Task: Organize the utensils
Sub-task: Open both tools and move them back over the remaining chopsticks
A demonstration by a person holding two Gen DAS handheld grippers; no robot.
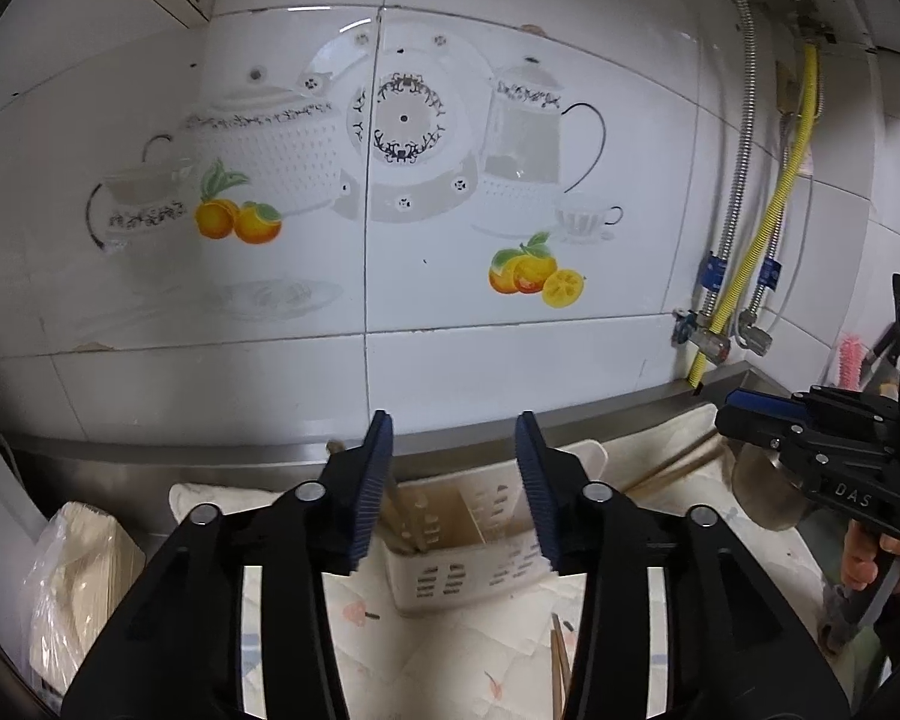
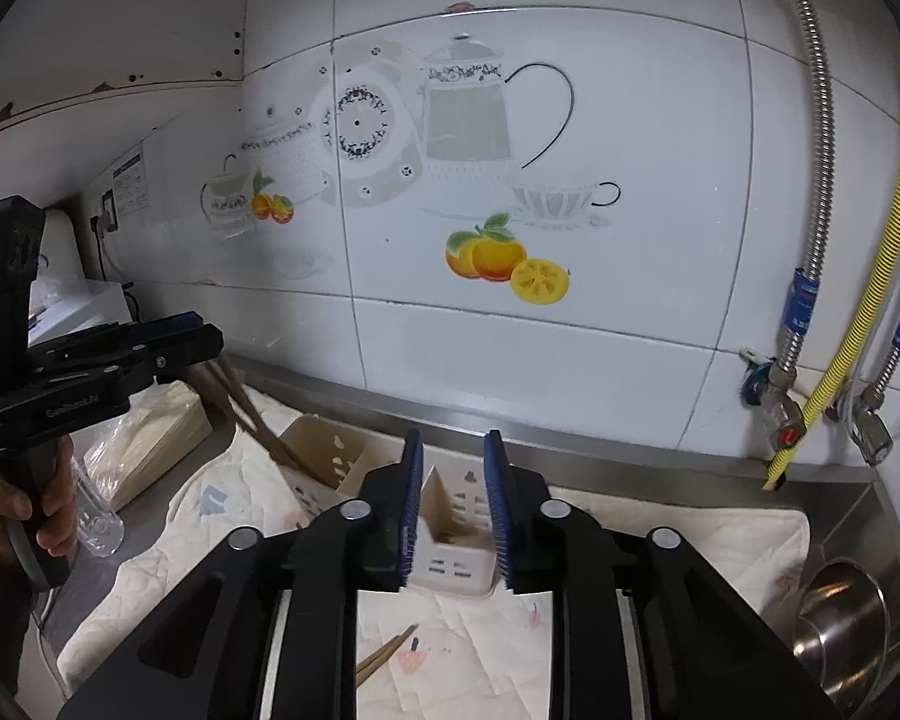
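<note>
— Where do the claws stand?

— My left claw is open, nothing between its pads; the right claw is parted more narrowly, also empty (both hover above the caddy).

— And the utensils?

— The white slotted caddy sits on the quilted cloth on the steel bench; chopsticks lean in its left compartment; another pair lies loose on the cloth in front of the caddy.
</note>
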